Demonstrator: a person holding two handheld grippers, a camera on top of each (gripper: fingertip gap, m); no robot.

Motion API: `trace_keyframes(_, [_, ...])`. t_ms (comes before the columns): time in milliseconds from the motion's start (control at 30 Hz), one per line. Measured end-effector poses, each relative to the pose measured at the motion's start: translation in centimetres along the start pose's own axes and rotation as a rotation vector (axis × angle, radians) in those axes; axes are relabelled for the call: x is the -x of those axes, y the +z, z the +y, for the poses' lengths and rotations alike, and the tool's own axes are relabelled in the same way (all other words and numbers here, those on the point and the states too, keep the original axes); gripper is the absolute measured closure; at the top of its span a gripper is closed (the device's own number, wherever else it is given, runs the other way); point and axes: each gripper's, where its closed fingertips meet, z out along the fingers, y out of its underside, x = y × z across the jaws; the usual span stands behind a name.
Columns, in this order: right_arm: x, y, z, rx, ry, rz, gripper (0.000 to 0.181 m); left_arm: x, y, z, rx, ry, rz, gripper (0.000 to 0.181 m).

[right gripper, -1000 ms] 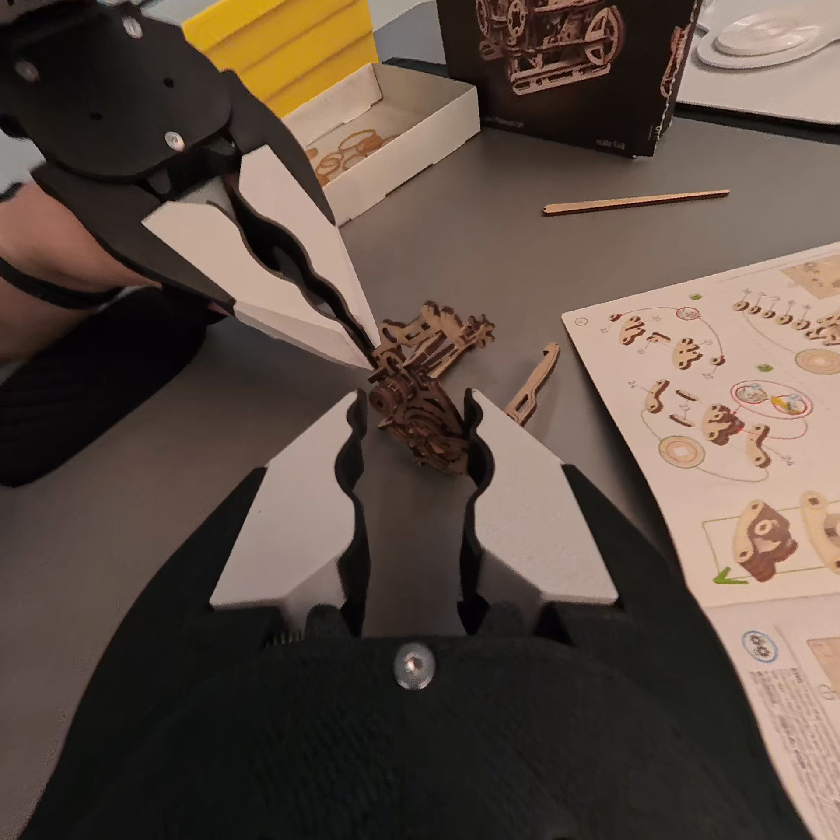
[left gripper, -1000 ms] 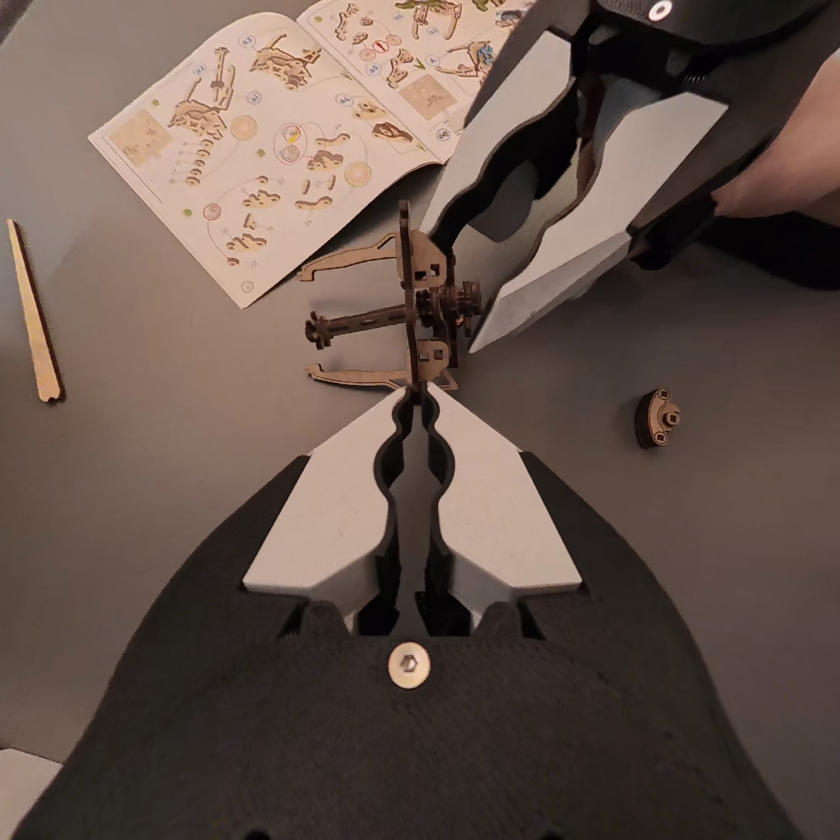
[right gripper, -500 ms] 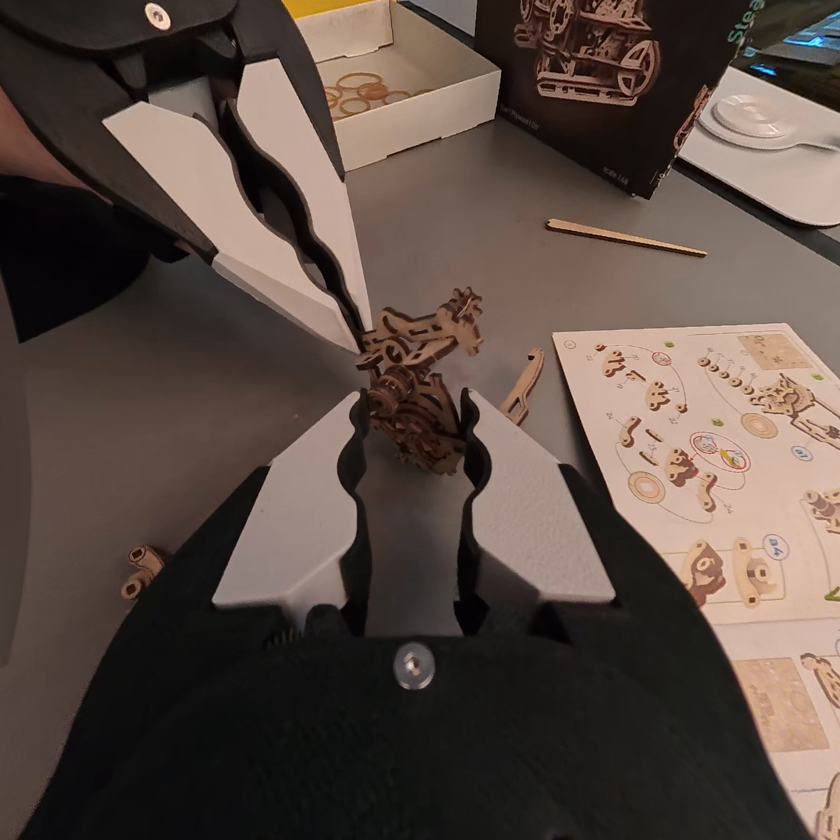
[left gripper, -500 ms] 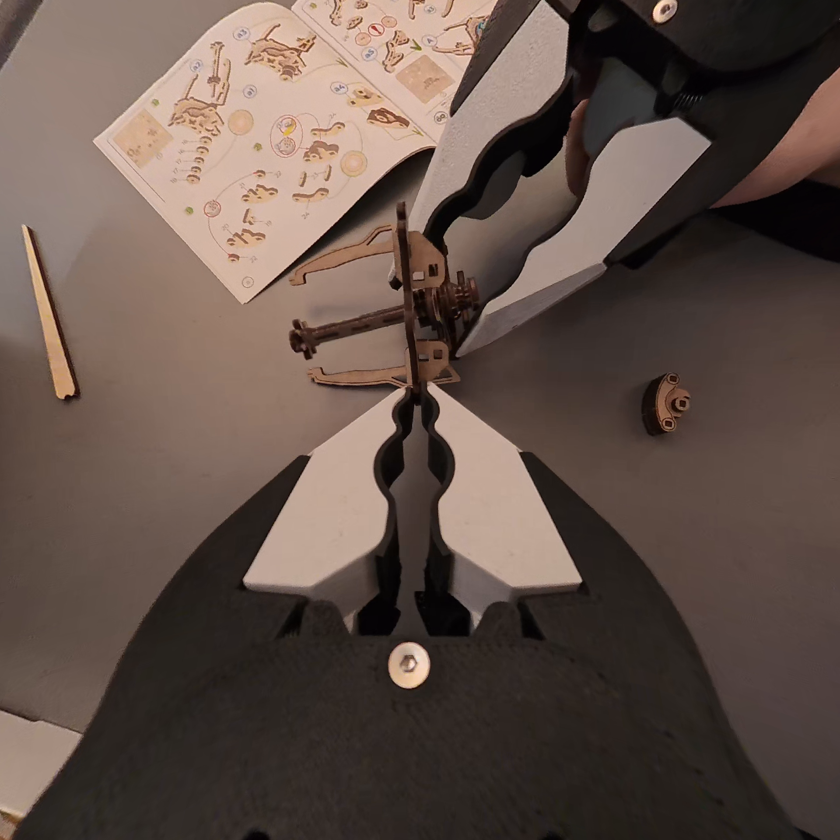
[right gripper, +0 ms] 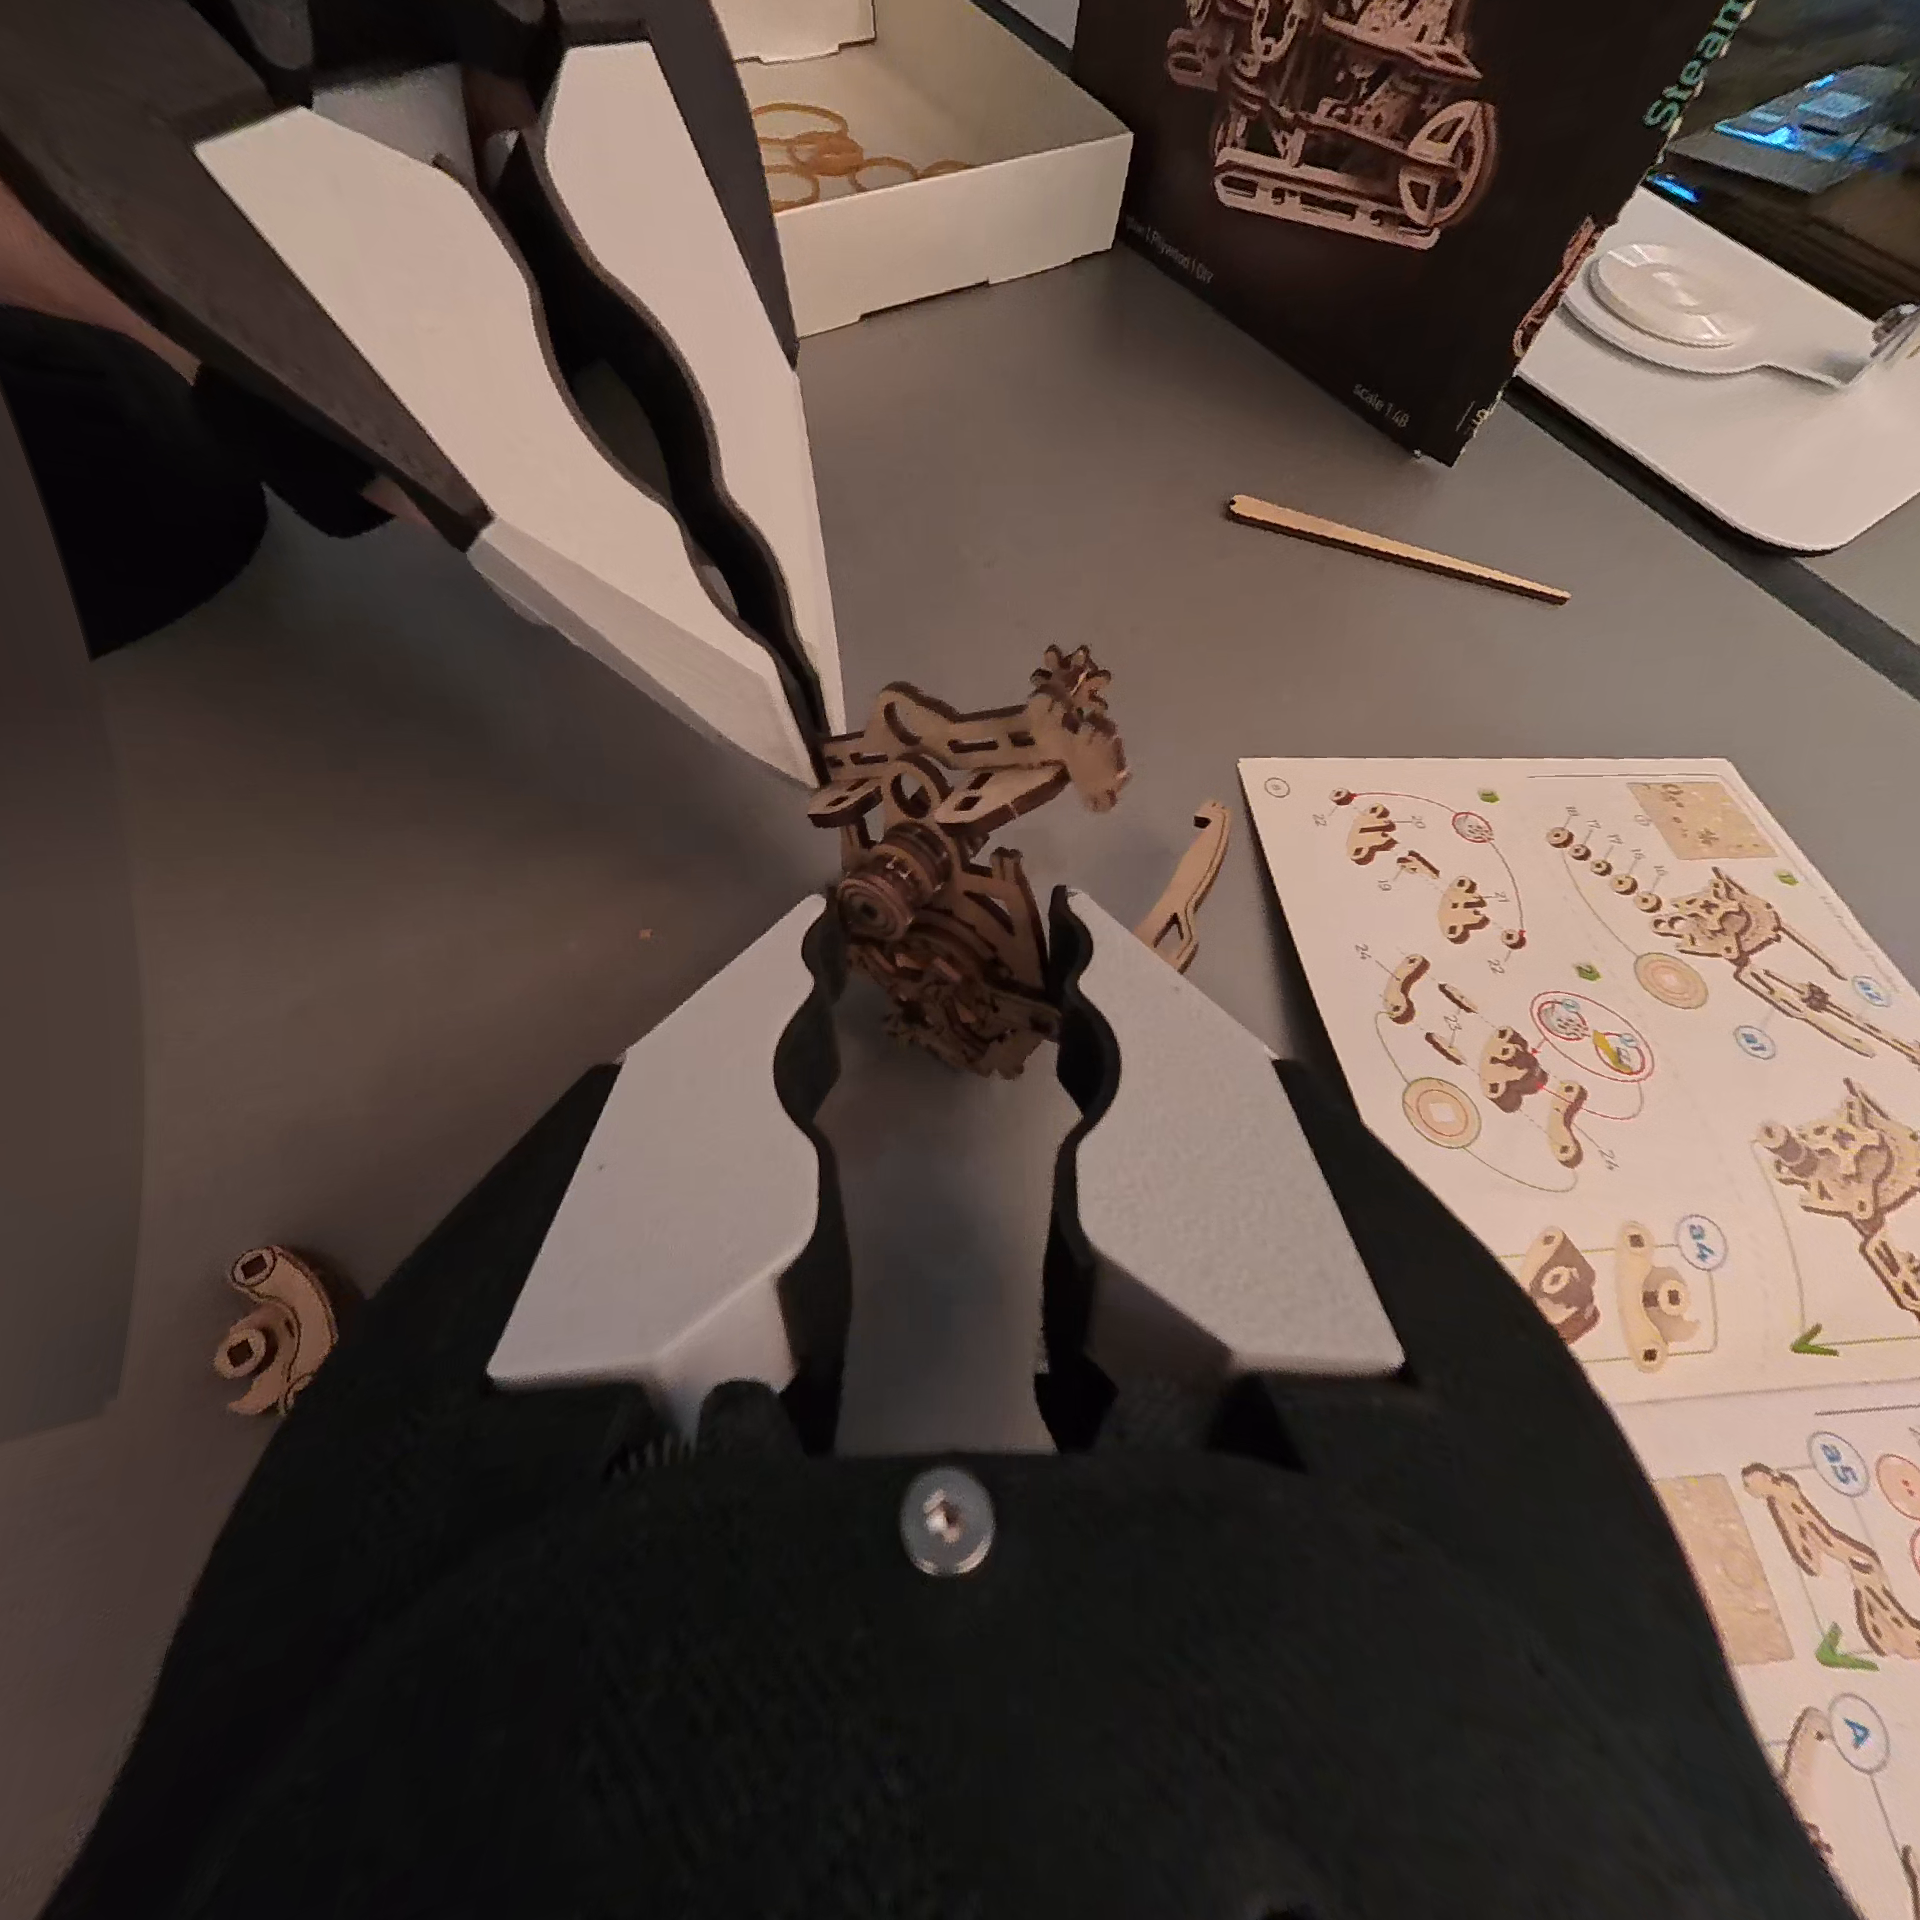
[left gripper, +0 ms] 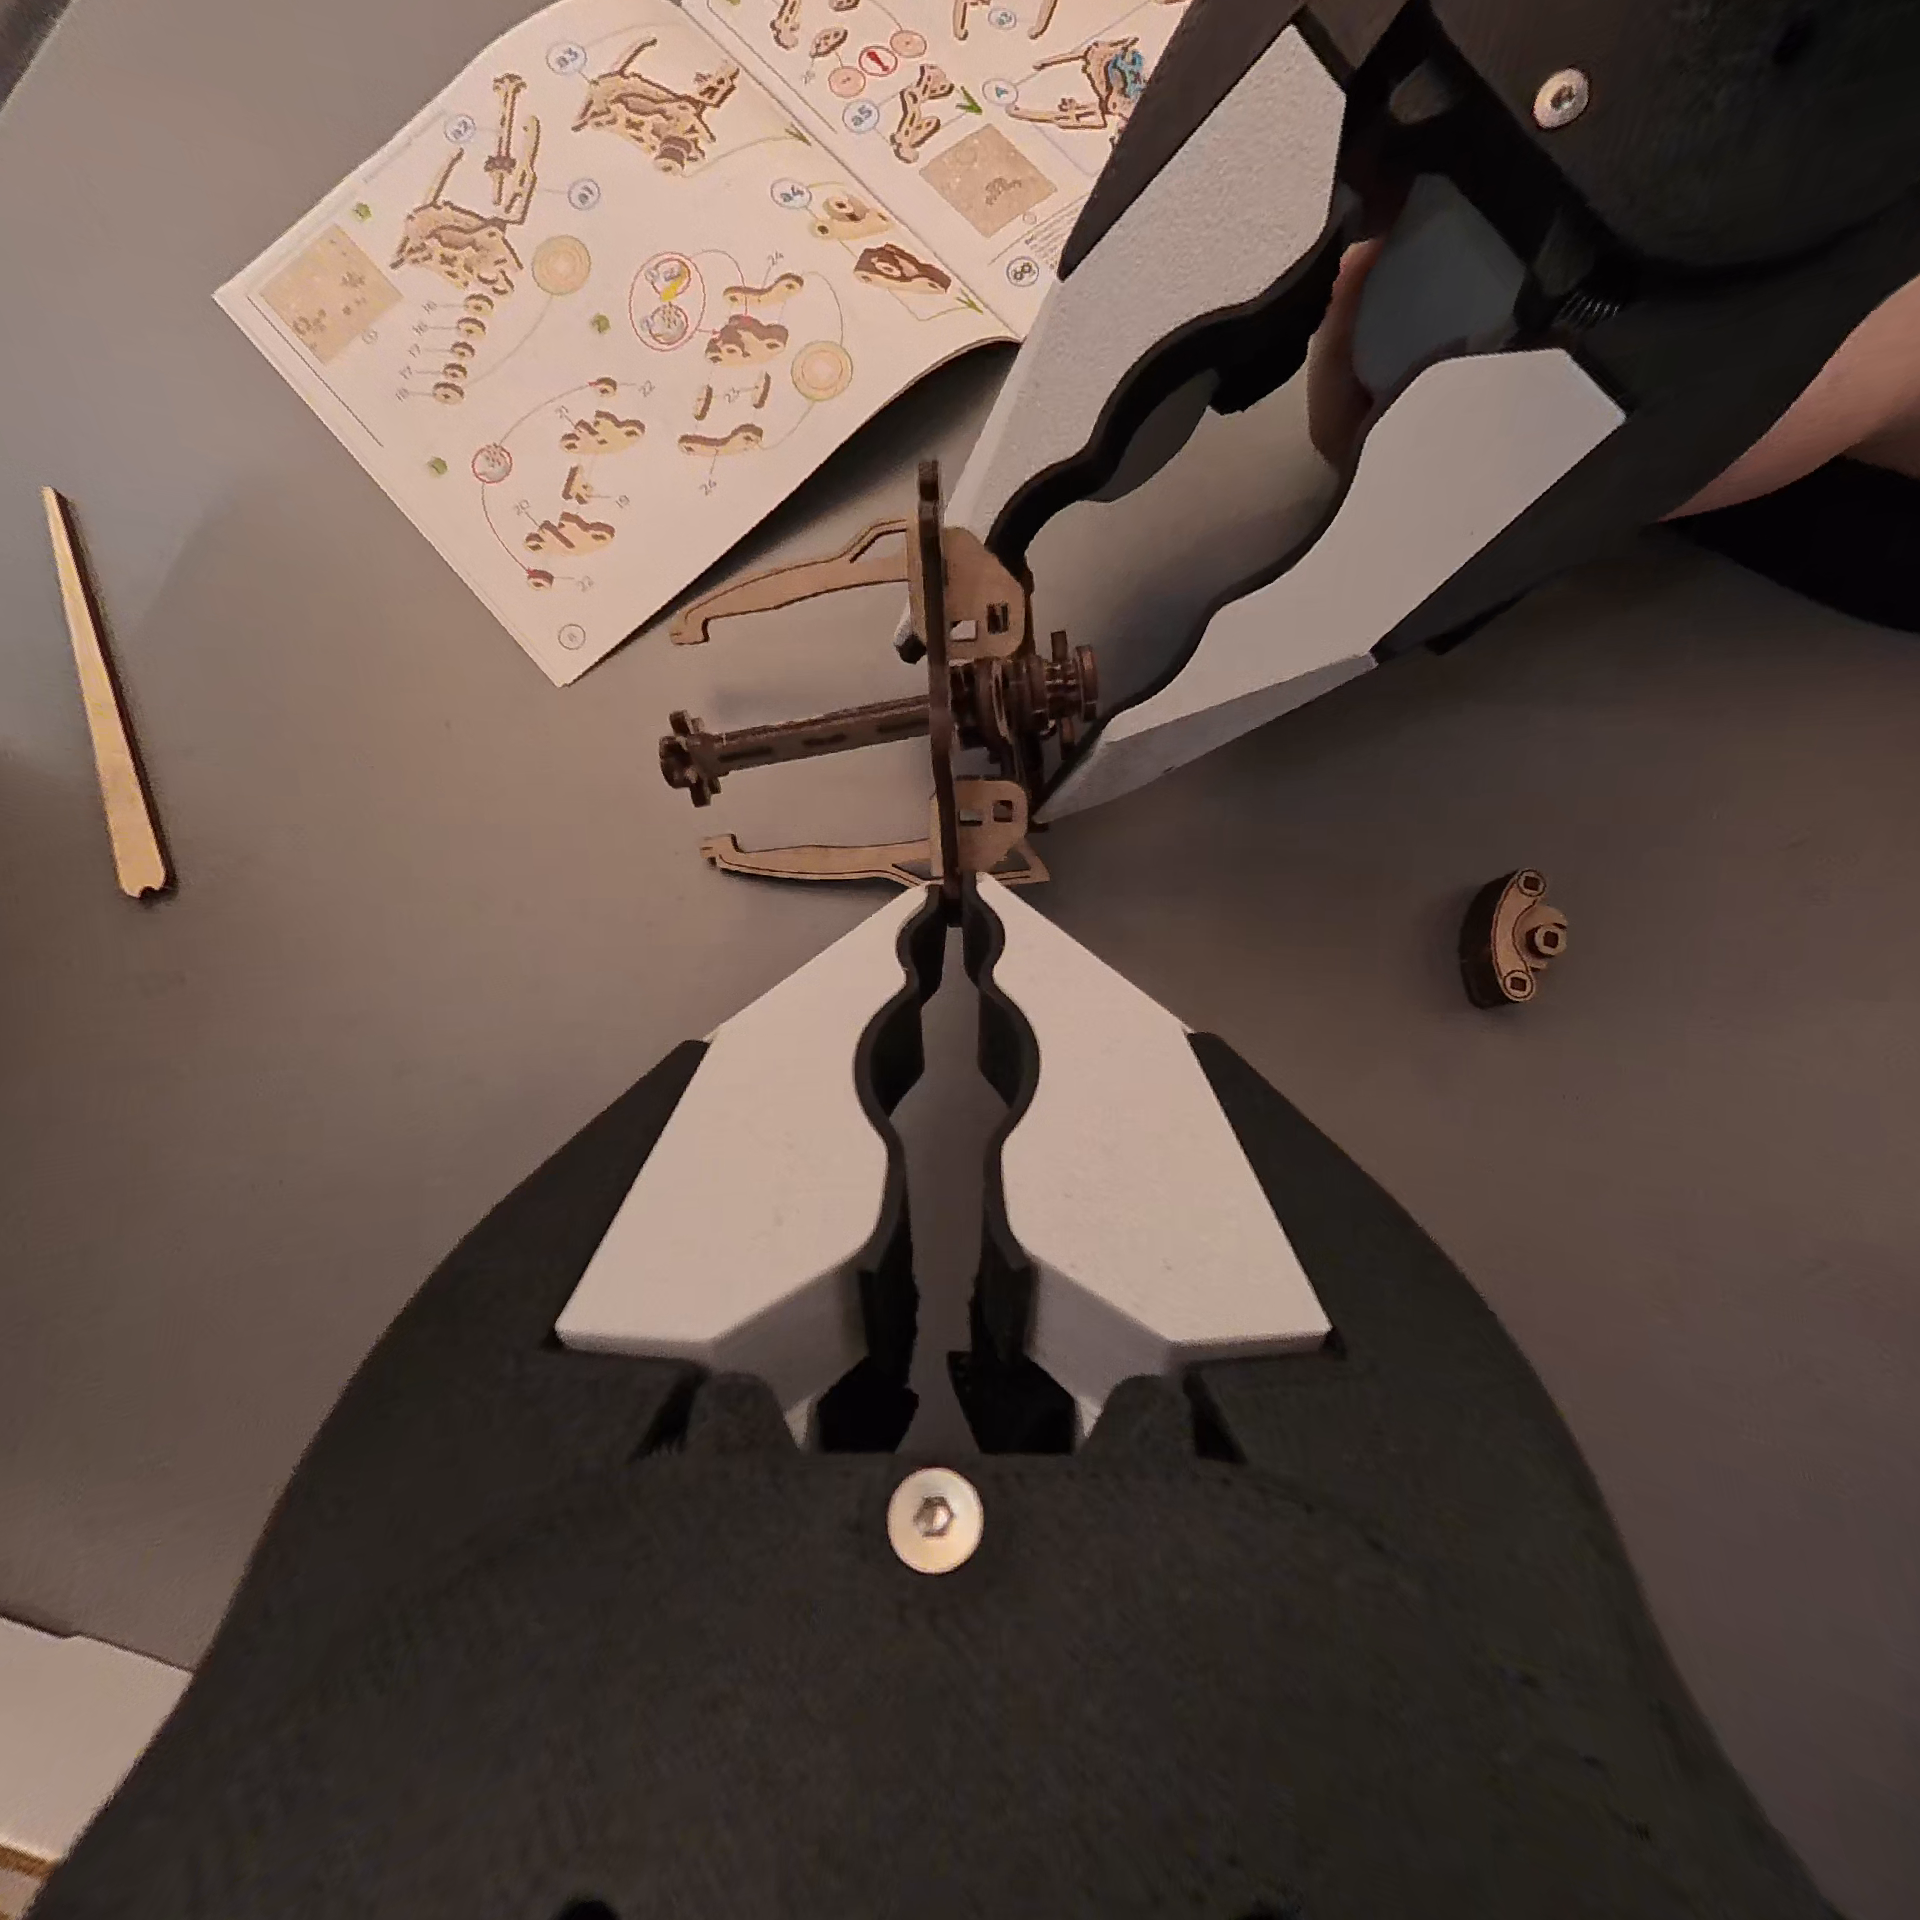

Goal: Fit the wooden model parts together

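Observation:
A wooden assembly (left gripper: 977, 717) with a thin upright plate, a gear stack and a long shaft is held between both grippers above the grey table (left gripper: 416, 1039). My left gripper (left gripper: 951, 899) is shut on the plate's lower edge. My right gripper (right gripper: 940, 914) straddles the gear end of the assembly (right gripper: 935, 977), and both fingers touch it. It comes in from the upper right in the left wrist view (left gripper: 1023, 675). The left gripper (right gripper: 821, 764) comes in from the upper left in the right wrist view. A small curved wooden part (left gripper: 1512, 940) lies loose on the table, also in the right wrist view (right gripper: 275, 1330).
An open instruction booklet (left gripper: 623, 312) lies beyond the assembly, to the right in the right wrist view (right gripper: 1558, 1039). A flat wooden lever (right gripper: 1184, 883) and a wooden stick (right gripper: 1392, 545) lie on the table. A white box with rubber bands (right gripper: 935, 208) and a dark kit box (right gripper: 1351, 208) stand at the back.
My right gripper's jaws narrowed slightly onto the assembly and swung round it, so the shaft now points up and away in its view. The left gripper kept its hold.

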Motion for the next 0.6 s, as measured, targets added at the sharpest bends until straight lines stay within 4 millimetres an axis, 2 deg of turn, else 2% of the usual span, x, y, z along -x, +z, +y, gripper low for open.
trace_keyframes(600, [0.51, 0.22, -0.31, -0.006, -0.088, 0.002, 0.144, -0.21, -0.01, 0.47, 0.048, -0.015, 0.027, 0.181])
